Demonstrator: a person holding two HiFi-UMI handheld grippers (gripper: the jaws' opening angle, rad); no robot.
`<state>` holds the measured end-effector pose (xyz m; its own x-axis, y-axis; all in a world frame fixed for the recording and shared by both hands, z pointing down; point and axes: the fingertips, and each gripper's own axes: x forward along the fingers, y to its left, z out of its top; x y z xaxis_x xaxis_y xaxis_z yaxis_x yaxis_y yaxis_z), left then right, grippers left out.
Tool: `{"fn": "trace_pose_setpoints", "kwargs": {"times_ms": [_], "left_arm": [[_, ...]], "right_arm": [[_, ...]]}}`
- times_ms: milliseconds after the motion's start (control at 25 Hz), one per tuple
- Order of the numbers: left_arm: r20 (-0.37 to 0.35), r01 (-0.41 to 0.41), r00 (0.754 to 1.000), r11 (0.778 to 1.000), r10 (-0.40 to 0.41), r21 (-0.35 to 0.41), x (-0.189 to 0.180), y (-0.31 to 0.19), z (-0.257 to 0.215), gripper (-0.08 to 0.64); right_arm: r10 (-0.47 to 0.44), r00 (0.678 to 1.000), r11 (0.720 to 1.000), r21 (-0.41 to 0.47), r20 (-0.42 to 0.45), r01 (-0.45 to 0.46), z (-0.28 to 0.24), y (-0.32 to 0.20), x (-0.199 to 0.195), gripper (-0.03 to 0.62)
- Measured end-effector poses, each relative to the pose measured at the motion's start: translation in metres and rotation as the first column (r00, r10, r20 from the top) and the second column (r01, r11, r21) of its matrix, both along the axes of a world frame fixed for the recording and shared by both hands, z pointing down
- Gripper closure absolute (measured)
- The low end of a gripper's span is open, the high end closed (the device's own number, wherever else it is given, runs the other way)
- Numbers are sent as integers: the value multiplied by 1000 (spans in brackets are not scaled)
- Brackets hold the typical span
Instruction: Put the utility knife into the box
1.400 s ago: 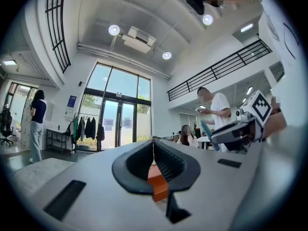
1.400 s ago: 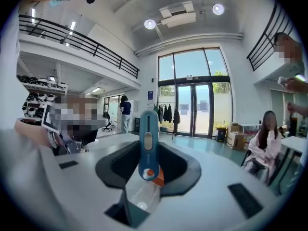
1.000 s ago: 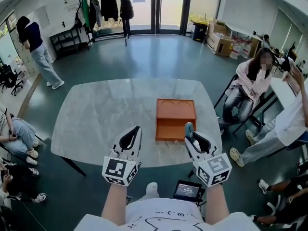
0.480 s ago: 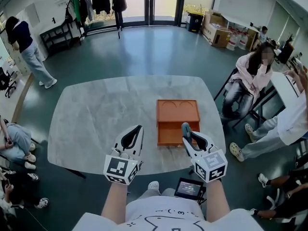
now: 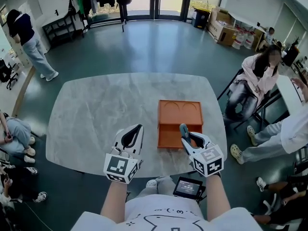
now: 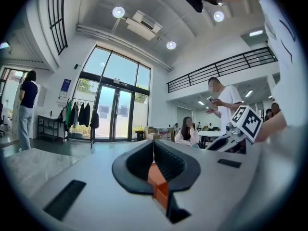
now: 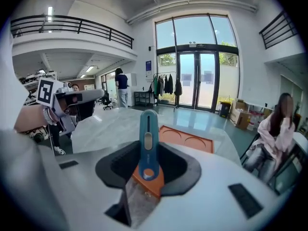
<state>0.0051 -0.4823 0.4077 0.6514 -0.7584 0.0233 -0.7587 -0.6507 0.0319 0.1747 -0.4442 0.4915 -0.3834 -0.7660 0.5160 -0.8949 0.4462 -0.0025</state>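
1. One blue utility knife (image 7: pixel 148 141) is clamped between the jaws of the right gripper (image 5: pixel 187 136), standing upright along them with its end poking out past the tips.
2. From the head view, that gripper hangs at the near edge of the orange box (image 5: pixel 180 103), with the knife overlapping the box's near left corner. Can't tell if it's actually touching the box.
3. The box sits open on the right half of the pale marble-look table (image 5: pixel 96 114), with a deeper section on the near side and a flat part with two round dents on the far side.
4. The left gripper (image 5: pixel 134 131) hovers over the near table edge, just left of the box, jaws pressed together with nothing in them.
5. Around the table, a person in pink (image 5: pixel 257 78) sits to the right and another person (image 5: pixel 26 37) stands far left.
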Motion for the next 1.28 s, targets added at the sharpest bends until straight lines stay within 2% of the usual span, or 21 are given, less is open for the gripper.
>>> {"fn": "trace_pose_setpoints", "kwargs": {"times_ms": [200,520,920,1280], "left_arm": [[10,15,1000,1000,-15,-17,7,-15,4,545],[11,77,997,996,-77,-34,5,-45,0,545],[19,111,994,992,-110,-65,12,-62,8,545],[28,155,988,984,-153,-85,4,-69,21,545]], "right_arm": [[-40,999,993,-111,-1,39,27,-13,5,462],[-96,995,964,-251,-10,91,57,-34,10,462],[-183,983,889,-431,-26,154,101,-41,14,460],[-253,965,821,-544,-71,175,141,-42,13,460]]}}
